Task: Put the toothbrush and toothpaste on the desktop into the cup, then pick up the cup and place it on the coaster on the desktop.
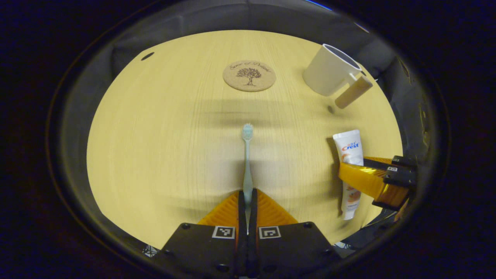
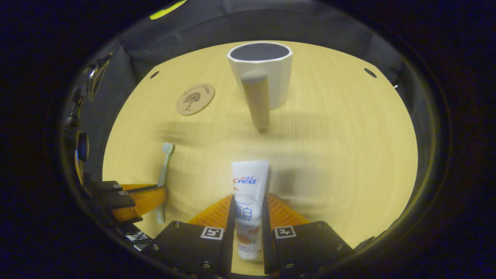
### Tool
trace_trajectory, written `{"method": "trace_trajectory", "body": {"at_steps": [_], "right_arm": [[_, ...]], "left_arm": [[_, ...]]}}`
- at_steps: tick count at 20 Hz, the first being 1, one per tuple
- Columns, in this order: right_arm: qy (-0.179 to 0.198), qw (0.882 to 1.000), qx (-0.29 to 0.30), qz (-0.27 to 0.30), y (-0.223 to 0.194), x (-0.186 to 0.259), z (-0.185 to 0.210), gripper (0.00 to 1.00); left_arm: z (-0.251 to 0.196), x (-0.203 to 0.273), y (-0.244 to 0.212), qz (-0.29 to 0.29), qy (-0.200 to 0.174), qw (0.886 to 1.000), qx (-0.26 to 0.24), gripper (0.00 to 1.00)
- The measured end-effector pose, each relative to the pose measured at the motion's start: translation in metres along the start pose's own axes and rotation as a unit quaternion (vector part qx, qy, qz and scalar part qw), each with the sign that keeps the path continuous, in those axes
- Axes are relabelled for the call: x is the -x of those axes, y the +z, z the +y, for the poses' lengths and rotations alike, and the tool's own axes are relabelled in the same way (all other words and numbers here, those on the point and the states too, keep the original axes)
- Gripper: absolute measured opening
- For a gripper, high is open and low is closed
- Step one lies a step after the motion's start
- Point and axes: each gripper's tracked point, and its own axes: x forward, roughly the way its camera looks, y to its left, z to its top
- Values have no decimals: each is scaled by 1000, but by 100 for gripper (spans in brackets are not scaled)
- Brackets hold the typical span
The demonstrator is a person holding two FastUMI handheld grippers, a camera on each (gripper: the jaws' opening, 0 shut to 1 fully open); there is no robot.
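1. Presently the toothbrush is pinched by the left gripper, whose fingers are pressed together on the lower handle; the bristle end points away toward the coaster. Whether the brush is lifted off the desktop cannot be told.
2. The toothpaste is clamped between the fingers of the right gripper, gripped around its middle and lower part, with the flat crimped end pointing toward the cup.
3. The cup is seen standing upright near the far edge of the desktop, its wooden handle turned toward the right gripper, well apart from both held things; the coaster lies to its left, not touching it.
4. A slip is judged possible: the brush handle is thin and held far from its head, so it may pivot in the grip when tilted over the cup.
5. The soft tube may be squashed or may slide if it is held near the cap end only.
6. The two grippers may collide if both are brought to the narrow cup mouth together.
7. The cup may be knocked or tipped if its rim or projecting handle is struck on approach.
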Motion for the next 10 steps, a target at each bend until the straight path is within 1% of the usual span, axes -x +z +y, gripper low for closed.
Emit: {"method": "trace_trajectory", "body": {"at_steps": [4,7,10], "right_arm": [[31,999,9,-42,6,14,6,33],[28,997,16,-74,8,19,7,33],[26,994,11,-105,7,28,9,33]], "left_arm": [[21,-6,9,-35,-19,999,20,8],[20,-3,9,-61,-40,997,23,8],[19,0,17,-93,-56,994,17,8]]}}
